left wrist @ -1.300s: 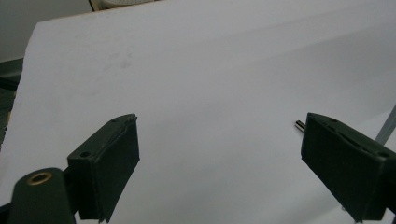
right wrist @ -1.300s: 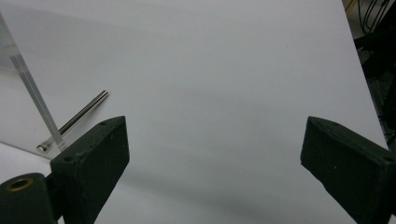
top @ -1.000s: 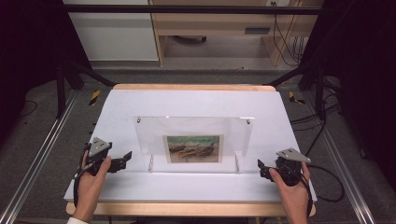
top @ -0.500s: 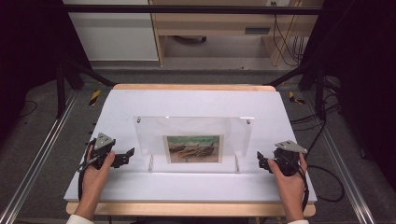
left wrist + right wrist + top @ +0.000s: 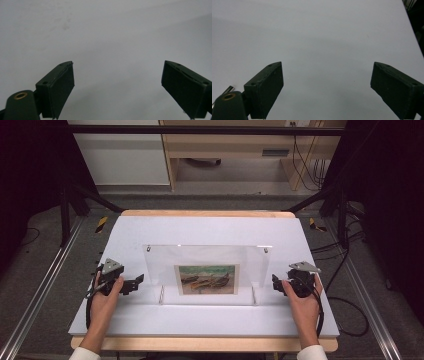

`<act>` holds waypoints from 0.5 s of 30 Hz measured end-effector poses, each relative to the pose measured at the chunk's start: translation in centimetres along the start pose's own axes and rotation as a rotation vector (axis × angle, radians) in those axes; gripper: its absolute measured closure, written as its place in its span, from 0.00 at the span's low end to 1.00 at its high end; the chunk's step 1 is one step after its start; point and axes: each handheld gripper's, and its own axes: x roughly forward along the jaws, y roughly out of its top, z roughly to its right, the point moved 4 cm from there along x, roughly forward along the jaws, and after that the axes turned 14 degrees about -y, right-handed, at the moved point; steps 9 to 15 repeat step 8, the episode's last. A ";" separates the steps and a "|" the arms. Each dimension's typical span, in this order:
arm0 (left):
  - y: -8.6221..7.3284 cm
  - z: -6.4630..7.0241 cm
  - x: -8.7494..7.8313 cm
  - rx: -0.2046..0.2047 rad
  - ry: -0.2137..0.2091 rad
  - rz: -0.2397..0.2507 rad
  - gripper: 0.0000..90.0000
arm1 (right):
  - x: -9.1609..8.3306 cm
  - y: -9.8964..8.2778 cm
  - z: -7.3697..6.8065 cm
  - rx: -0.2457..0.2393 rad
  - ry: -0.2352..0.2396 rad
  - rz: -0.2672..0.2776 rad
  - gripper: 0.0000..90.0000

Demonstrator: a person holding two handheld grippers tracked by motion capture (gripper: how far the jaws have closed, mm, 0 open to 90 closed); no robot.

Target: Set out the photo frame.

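I hold my left tongs (image 5: 134, 283) low over the white table (image 5: 210, 232), just off the left edge of the clear acrylic frame (image 5: 207, 265), with the jaws spread wide and nothing between them. My right tongs (image 5: 276, 284) sit just beside the frame's right edge, jaws equally wide apart and empty. The frame stands upright at the middle of the table on two small feet, with a picture of boats (image 5: 207, 279) mounted in its lower middle. Both gripper views look along parted black jaws at bare white tabletop. Neither pair of tongs touches the frame.
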 end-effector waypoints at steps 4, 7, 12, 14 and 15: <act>0.1 0.2 -0.4 -0.058 -0.059 0.016 0.10 | 0.3 0.1 -0.2 0.021 0.042 -0.041 0.13; -0.1 0.2 -0.7 -0.063 -0.064 0.011 0.07 | 0.2 -0.2 -0.2 0.035 0.062 -0.064 0.12; -0.1 0.2 -0.7 -0.063 -0.064 0.011 0.07 | 0.1 -0.3 -0.2 0.033 0.057 -0.063 0.12; -0.1 0.2 -0.7 -0.063 -0.064 0.011 0.07 | 0.1 -0.3 -0.2 0.033 0.057 -0.063 0.12; -0.1 0.2 -0.7 -0.063 -0.064 0.011 0.07 | 0.1 -0.3 -0.2 0.033 0.057 -0.063 0.12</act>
